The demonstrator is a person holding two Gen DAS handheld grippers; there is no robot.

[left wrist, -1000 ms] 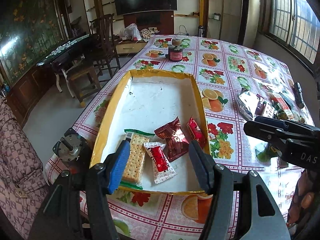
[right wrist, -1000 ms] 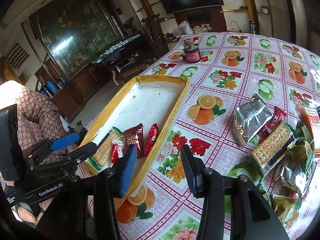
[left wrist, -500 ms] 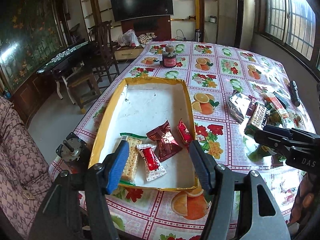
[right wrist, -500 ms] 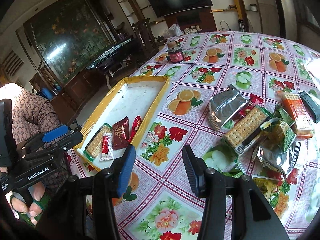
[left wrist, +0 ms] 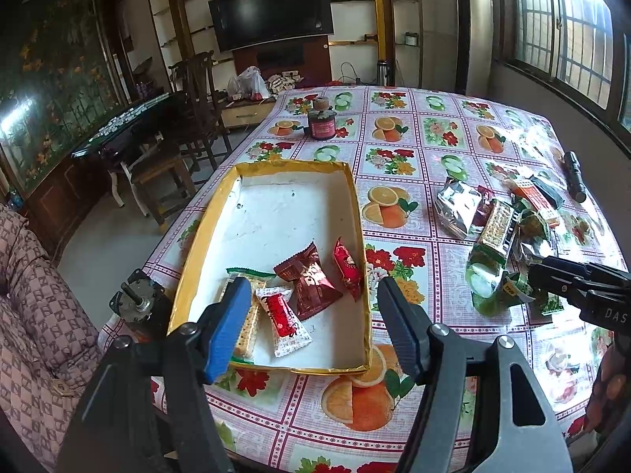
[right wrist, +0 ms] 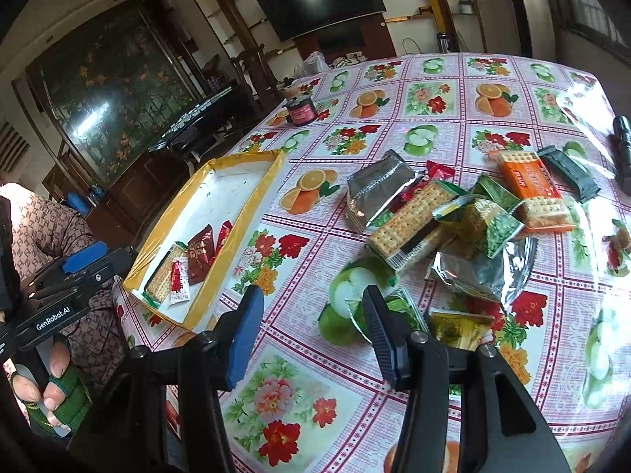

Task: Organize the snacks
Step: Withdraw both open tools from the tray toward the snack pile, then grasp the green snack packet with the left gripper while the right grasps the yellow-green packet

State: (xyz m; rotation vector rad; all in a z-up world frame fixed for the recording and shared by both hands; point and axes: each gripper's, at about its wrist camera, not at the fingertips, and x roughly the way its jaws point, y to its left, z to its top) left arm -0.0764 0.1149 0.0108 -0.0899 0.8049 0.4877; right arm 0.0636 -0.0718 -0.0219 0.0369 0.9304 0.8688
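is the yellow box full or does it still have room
Mostly empty. The yellow box holds four snacks at its near end, including a cracker pack; the rest is bare white floor.

Both tools are black, angular frames with round silver screw heads at the finger pivots. On the left gripper (left wrist: pixel 313 327) the finger at nine o'clock wears a blue pad, the one at three o'clock a black ribbed pad; the right gripper (right wrist: pixel 311 331) matches. White lettering marks each body. A green strap wraps the hand (right wrist: pixel 47 390).
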